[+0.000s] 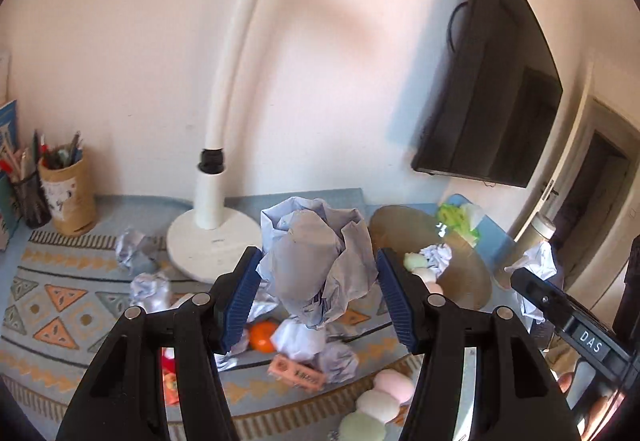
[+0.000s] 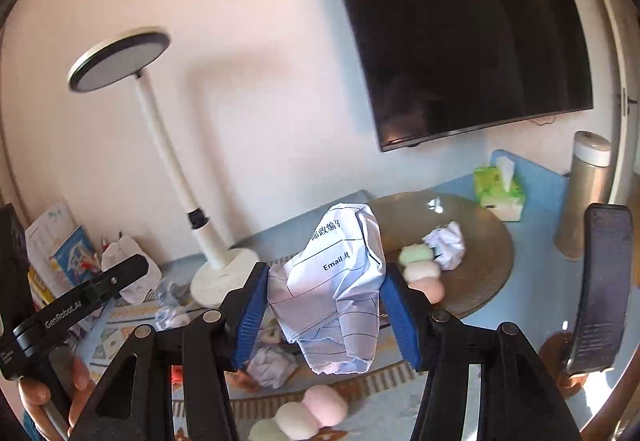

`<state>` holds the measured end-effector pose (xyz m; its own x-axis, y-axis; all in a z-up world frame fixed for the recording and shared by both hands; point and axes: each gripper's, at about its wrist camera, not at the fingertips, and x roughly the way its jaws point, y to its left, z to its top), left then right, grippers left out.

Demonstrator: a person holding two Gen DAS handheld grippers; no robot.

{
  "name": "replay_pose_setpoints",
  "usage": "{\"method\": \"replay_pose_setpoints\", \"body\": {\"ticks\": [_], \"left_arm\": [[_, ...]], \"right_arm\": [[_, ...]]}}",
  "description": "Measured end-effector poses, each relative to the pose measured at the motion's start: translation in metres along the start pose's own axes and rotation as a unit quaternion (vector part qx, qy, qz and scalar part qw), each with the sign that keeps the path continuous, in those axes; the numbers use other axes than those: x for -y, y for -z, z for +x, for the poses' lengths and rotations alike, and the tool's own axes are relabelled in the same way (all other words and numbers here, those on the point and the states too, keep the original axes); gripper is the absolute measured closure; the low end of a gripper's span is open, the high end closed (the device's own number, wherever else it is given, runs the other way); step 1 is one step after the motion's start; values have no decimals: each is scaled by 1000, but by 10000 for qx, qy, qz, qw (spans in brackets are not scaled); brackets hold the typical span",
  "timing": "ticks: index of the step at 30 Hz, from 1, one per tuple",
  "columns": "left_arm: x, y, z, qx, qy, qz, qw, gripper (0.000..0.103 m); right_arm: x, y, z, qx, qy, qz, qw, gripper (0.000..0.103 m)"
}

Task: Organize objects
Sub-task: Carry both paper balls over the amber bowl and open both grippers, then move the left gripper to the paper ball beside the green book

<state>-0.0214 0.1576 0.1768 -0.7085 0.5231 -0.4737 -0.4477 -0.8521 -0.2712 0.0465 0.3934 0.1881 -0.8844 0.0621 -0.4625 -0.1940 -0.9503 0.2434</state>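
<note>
Left fingers (image 1: pixel 316 283) clamping crumpled grey-blue paper (image 1: pixel 316 261) | right fingers (image 2: pixel 322 295) clamping crumpled printed form (image 2: pixel 340 281) | both above table (image 2: pixel 532 237), right of lamp (image 2: pixel 218 273)

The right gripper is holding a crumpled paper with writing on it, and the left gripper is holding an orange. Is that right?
Not quite. The right gripper does hold a crumpled paper with writing, but the left gripper holds another crumpled paper ball, not the orange. The left wrist view shows the orange lying on the mat below.
</note>
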Motion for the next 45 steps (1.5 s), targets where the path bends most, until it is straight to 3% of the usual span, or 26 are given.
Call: {"method": "replay_pose_setpoints", "body": {"ticks": [4, 9, 11, 12, 14, 19, 22, 28, 31, 35, 40, 42, 43, 45], "left_arm": [[58, -12, 57, -241, 379, 294, 9986, 47], [97, -7, 119, -572, 582, 378, 9960, 47], [105, -3, 133, -626, 644, 381, 9952, 40], [108, -2, 138, -645, 674, 368, 9950, 36], [108, -1, 144, -741, 724, 344, 9940, 14], [88, 2, 131, -762, 828, 82, 9936, 12], [67, 7, 107, -714, 808, -77, 9941, 12], [14, 23, 17, -236, 376, -275, 9986, 12], [-22, 36, -30, 40, -104, -435, 9990, 0], [-79, 78, -71, 94, -986, -708, 9926, 1], [-144, 139, -74, -241, -2173, -1039, 9703, 2], [-162, 150, -76, -276, -2314, -1270, 9641, 2], [-168, 150, -79, -236, -2212, -1475, 9637, 2], [-176, 151, -88, 7, -2247, -1659, 9602, 1]], "right_arm": [[49, -17, 36, -324, 410, 329, 9981, 48], [84, -19, 77, -755, 818, 313, 9933, 46], [92, -20, 88, -902, 900, 325, 9913, 33], [96, -20, 90, -912, 963, 332, 9906, 31], [100, -19, 88, -852, 965, 332, 9911, 31], [96, -10, 77, -885, 803, 345, 9922, 31], [81, -3, 64, -929, 463, 320, 9941, 31], [17, 11, 28, -829, -596, -91, 9947, 30], [-11, 35, 21, -828, -994, -233, 9913, 16], [-30, 89, 29, -875, -914, -460, 9909, 13], [-28, 129, 50, -829, -621, -443, 9936, 13], [-30, 136, 55, -825, -501, -537, 9939, 13], [-30, 139, 58, -859, -452, -588, 9935, 13], [-31, 140, 63, -914, -350, -671, 9929, 13]]}}
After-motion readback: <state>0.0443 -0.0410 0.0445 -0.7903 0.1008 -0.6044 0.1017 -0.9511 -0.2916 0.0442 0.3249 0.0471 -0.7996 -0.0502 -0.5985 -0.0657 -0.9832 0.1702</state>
